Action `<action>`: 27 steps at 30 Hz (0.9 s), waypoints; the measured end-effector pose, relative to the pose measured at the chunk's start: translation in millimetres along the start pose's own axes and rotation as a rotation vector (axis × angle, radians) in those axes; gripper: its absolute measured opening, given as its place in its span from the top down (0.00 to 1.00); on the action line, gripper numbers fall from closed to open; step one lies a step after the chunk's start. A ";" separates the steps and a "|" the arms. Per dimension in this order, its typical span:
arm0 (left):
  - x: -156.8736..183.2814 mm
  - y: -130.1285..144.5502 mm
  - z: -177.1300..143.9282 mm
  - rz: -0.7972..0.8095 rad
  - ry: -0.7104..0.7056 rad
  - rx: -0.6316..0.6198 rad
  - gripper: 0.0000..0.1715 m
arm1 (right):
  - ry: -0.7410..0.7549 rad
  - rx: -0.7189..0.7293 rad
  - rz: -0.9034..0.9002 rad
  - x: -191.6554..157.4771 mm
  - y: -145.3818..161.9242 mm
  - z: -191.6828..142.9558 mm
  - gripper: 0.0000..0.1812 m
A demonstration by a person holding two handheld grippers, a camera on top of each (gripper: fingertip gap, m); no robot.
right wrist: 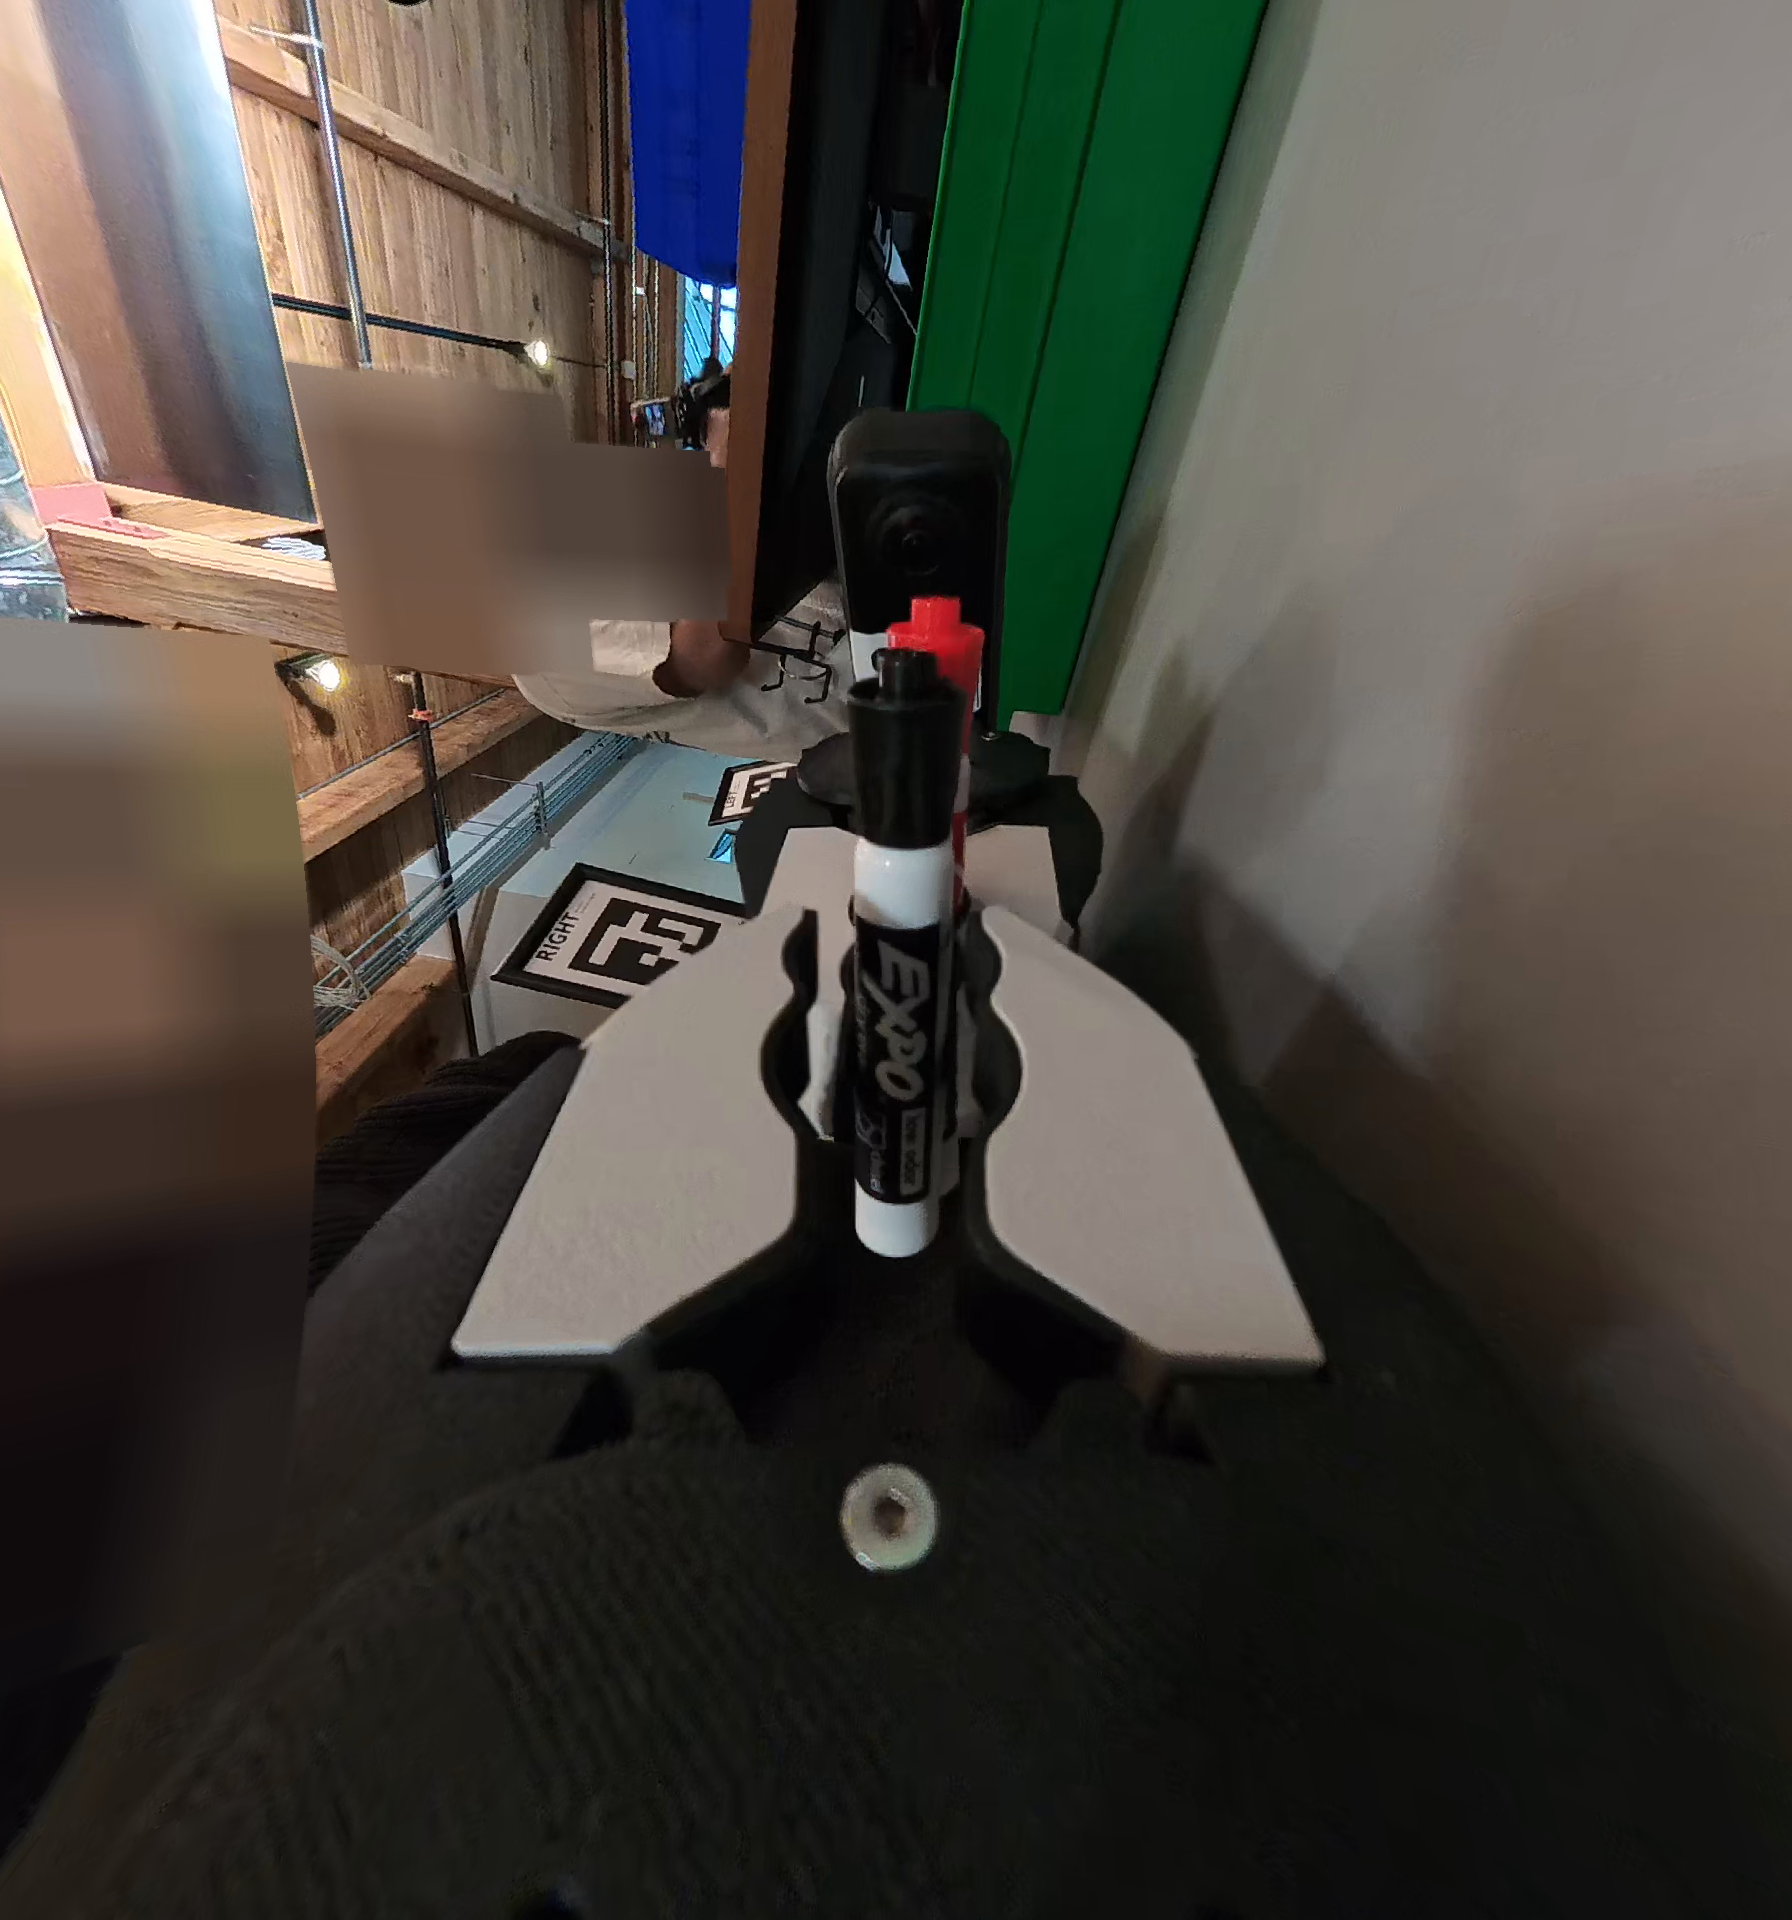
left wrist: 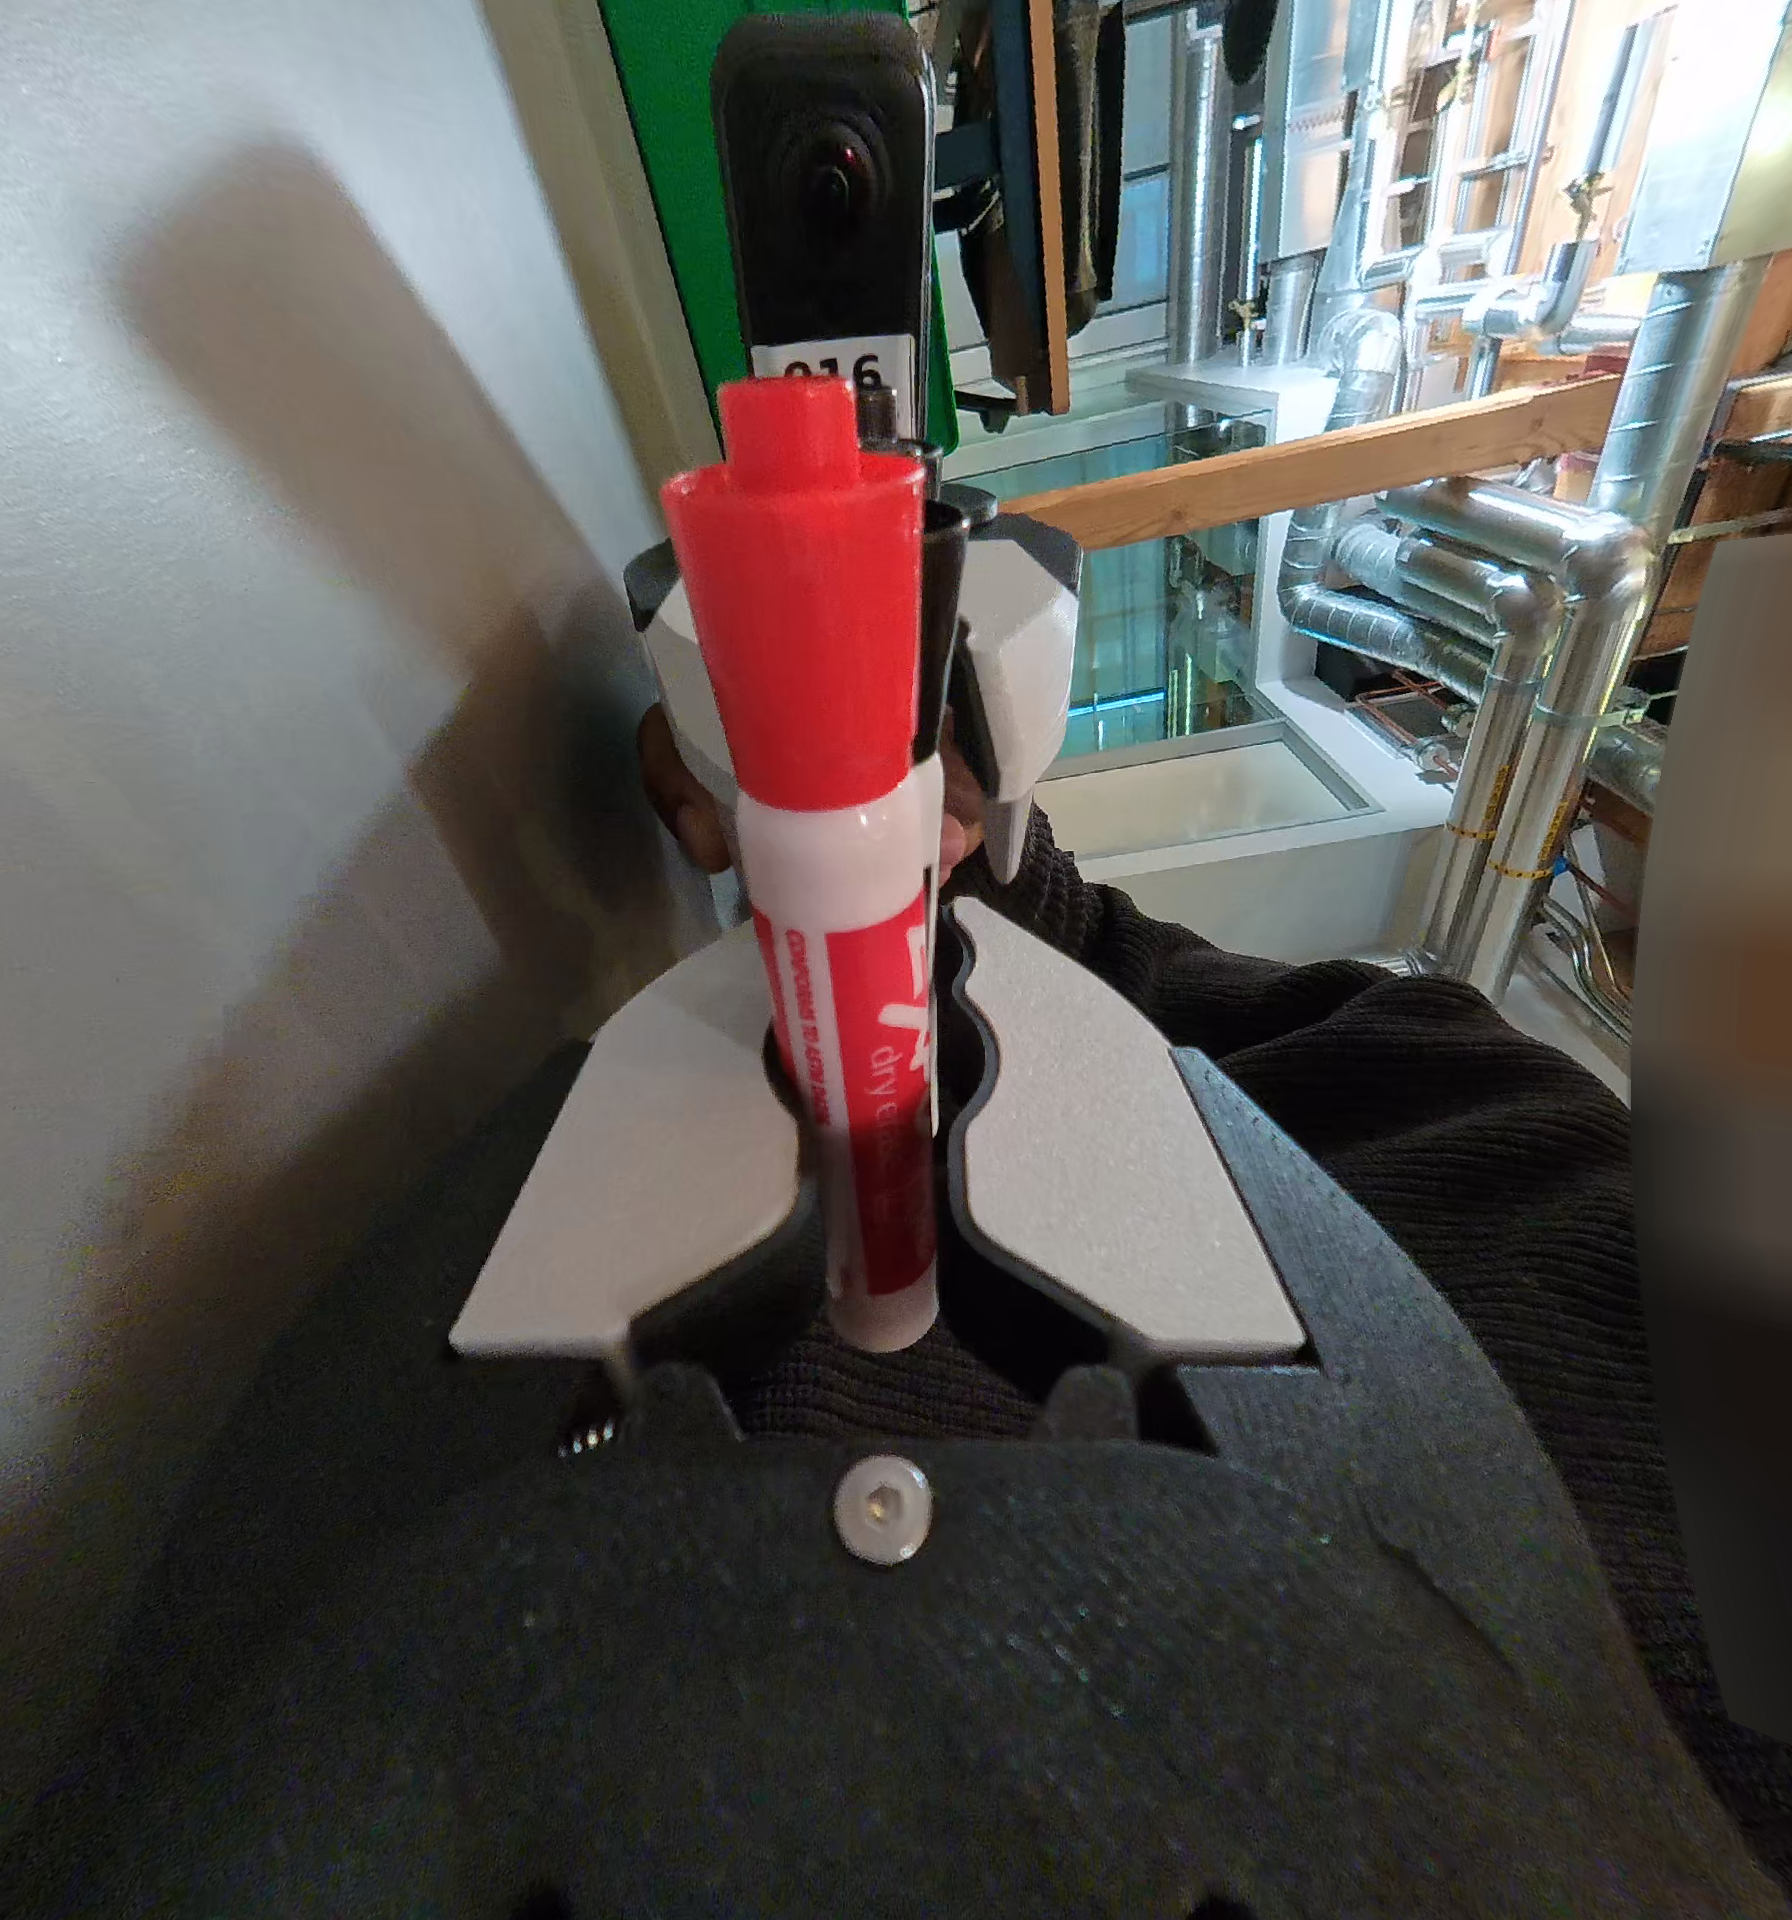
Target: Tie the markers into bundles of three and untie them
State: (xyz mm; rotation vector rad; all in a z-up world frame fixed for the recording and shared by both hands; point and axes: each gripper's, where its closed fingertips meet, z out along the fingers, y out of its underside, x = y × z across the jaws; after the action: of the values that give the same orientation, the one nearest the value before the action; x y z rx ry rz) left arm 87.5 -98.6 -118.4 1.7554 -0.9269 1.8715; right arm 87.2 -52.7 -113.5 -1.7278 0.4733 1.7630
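In the left wrist view my left gripper [left wrist: 861, 935] is shut on a red-capped marker [left wrist: 819, 727] that stands upright between its white fingers. A black-capped marker [left wrist: 942, 582] stands right behind it. The right gripper's white fingers [left wrist: 1022, 675] close in on the same markers from the far side. In the right wrist view my right gripper [right wrist: 897, 914] is shut on the black marker [right wrist: 892, 1039]. The red marker's cap [right wrist: 939, 634] shows behind it, and a sliver of another white barrel [right wrist: 819, 1049] sits to its left. The left gripper's body [right wrist: 1074, 831] faces me just beyond.
A white wall [left wrist: 196, 727] is close on one side, with a green panel [right wrist: 1037, 364] beside it. A dark knit sleeve [left wrist: 1391, 1143] lies under the left gripper. Metal ducts [left wrist: 1494, 582], a wooden rail [left wrist: 1287, 457] and tag boards [right wrist: 622, 935] are farther off. Less than 4 cm separates the two grippers' tips.
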 end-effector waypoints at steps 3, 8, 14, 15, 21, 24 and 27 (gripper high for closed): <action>0.4 1.0 0.7 0.007 -0.002 -0.006 0.89 | 0.005 0.015 -0.002 0.4 -3.3 -1.9 0.82; 0.6 1.8 1.2 0.009 -0.003 -0.011 0.89 | 0.007 0.029 -0.001 0.7 -6.2 -3.3 0.79; -0.2 2.7 1.5 0.030 -0.019 -0.016 0.89 | 0.006 0.046 -0.008 0.0 -9.6 -4.9 0.79; -0.2 3.0 1.7 0.033 -0.021 -0.018 0.89 | 0.007 0.050 -0.009 -0.1 -10.4 -5.4 0.79; -0.6 3.7 2.3 0.039 -0.026 -0.020 0.89 | 0.007 0.078 -0.017 -1.0 -15.4 -8.7 0.79; -1.3 2.7 2.4 0.038 -0.027 -0.015 0.89 | 0.022 0.094 -0.033 -1.0 -18.7 -11.7 0.79; -1.6 1.2 2.3 0.042 -0.033 -0.008 0.89 | 0.065 0.109 -0.079 0.6 -23.5 -16.1 0.78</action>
State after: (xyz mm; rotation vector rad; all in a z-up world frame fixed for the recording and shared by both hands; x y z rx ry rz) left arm 88.5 -100.8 -120.2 1.7802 -0.9894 1.8674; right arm 114.8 -45.4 -111.4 -1.7086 0.5119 1.5999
